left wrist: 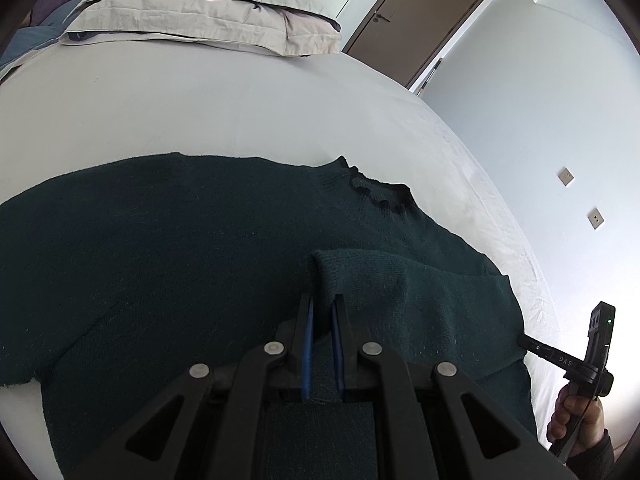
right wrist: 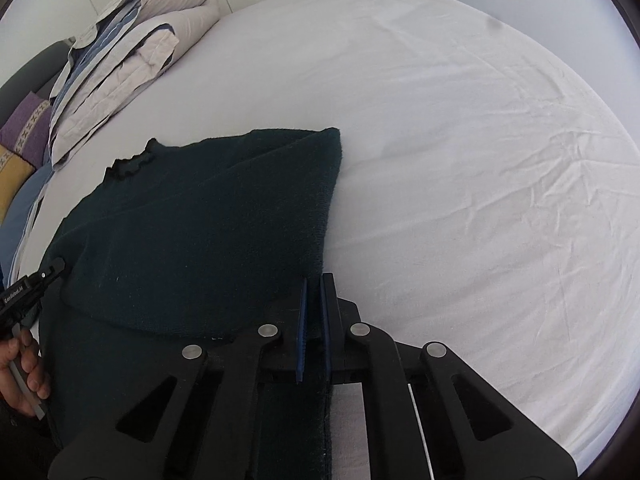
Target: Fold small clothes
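Observation:
A dark green knit sweater (left wrist: 180, 240) lies spread on the white bed (left wrist: 200, 112), its frilled collar (left wrist: 376, 192) toward the far side. One sleeve (left wrist: 400, 280) is folded over the body. My left gripper (left wrist: 322, 306) is shut on the sleeve's cuff end, with knit showing between the blue pads. In the right wrist view the sweater (right wrist: 200, 220) has a folded side edge (right wrist: 328, 200) that runs down into my right gripper (right wrist: 314, 280), which is shut on it. The left gripper (right wrist: 59, 263) shows at the sweater's left edge, held by a hand (right wrist: 24, 360).
Folded beige and blue bedding (left wrist: 200, 12) is stacked at the bed's far end, with purple and yellow cushions (right wrist: 24, 128) beside it. A brown door (left wrist: 416, 20) and a wall with sockets (left wrist: 566, 177) lie beyond. Wrinkled bare sheet (right wrist: 480, 160) stretches right of the sweater.

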Motion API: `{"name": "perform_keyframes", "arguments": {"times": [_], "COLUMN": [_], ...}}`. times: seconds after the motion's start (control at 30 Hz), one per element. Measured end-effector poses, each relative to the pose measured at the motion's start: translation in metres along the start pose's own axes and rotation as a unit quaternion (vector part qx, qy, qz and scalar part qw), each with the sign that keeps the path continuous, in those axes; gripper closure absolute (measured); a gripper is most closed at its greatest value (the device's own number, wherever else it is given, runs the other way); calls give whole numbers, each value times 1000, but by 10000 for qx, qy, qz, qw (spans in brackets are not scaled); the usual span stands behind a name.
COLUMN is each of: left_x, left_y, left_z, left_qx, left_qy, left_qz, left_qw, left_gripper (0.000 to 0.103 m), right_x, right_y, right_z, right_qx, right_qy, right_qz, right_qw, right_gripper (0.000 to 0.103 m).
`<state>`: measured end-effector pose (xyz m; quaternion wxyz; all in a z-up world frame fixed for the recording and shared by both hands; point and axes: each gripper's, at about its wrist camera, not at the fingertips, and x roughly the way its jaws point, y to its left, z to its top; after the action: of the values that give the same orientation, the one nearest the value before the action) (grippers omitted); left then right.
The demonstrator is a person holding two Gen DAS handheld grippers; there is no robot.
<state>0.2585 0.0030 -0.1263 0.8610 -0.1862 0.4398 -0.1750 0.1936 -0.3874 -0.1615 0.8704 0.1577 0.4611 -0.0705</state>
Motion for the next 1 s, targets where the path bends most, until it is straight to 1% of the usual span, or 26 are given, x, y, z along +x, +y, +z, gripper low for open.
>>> {"name": "perform_keyframes", "arguments": {"times": [0.1, 0.2, 0.27, 0.33, 0.4, 0.43, 0.47, 0.53, 0.6, 0.63, 0.7, 0.73, 0.77, 0.8, 0.83, 0.87, 0.9, 0.93, 0.97, 1.0], "left_x": [11, 19, 16, 10, 1, -4, -10, -16, -13, -9, 6, 15, 25, 35, 36, 33, 32, 30, 30, 31], "left_y": [4, 12, 14, 15, 17, 17, 15, 4, -14, -21, -28, -27, -23, -19, -14, -10, -7, -4, -1, 0], "left_z": [-1, -2, -1, -1, -2, -1, -1, 3, 8, 10, 14, 13, 12, 9, 5, 2, 0, 0, 1, 1], "left_qx": [11, -81, -137, -124, -190, -203, -182, 8, 337, 459, 582, 581, 552, 536, 540, 534, 478, 406, 347, 302], "left_qy": [130, 138, 122, 65, -24, -96, -195, -360, -392, -380, -281, -164, -3, 152, 92, -19, -37, -64, -68, -70], "left_qz": [164, 188, 120, 196, 344, 445, 511, 503, 446, 432, 496, 557, 638, 669, 589, 472, 391, 310, 256, 224], "left_qw": [9998, 9997, 9998, 9997, 9992, 9988, 9983, 9981, 9977, 9973, 9967, 9966, 9964, 9962, 9968, 9975, 9981, 9987, 9990, 9993], "left_gripper": [94, 93, 93, 92, 92, 92, 92, 92, 91, 87, 85, 85, 85, 85, 85, 85, 85, 85, 86, 86], "right_x": [10, 15, 9, -2, -20, -28, -33, -34, -24, -16, 11, 28, 44, 56, 59, 58, 55, 49, 40, 31], "right_y": [-5, -14, -19, -22, -24, -23, -20, -3, 18, 26, 32, 28, 21, 11, 1, -8, -15, -16, -13, -8], "right_z": [-2, -4, -3, 0, 6, 11, 17, 32, 49, 56, 67, 70, 69, 67, 65, 63, 62, 61, 60, 58], "right_qx": [-25, 95, 167, 308, 511, 570, 594, 506, 330, 294, 459, 690, 908, 1042, 1164, 1332, 1508, 1545, 1473, 1386], "right_qy": [56, 66, 102, 54, -290, -465, -585, -711, -661, -634, -412, -214, -74, -78, -251, -375, -411, -483, -594, -727], "right_qz": [21, 277, 356, 117, -74, -13, 147, 465, 685, 800, 993, 1003, 878, 916, 1160, 1334, 1397, 1321, 1104, 996], "right_qw": [10000, 9995, 9992, 9994, 9982, 9973, 9964, 9951, 9949, 9943, 9931, 9923, 9920, 9903, 9861, 9814, 9778, 9779, 9811, 9826], "right_gripper": [101, 99, 95, 82, 82, 82, 82, 82, 82, 82, 82, 82, 82, 84, 87, 87, 89, 88, 88, 86]}}
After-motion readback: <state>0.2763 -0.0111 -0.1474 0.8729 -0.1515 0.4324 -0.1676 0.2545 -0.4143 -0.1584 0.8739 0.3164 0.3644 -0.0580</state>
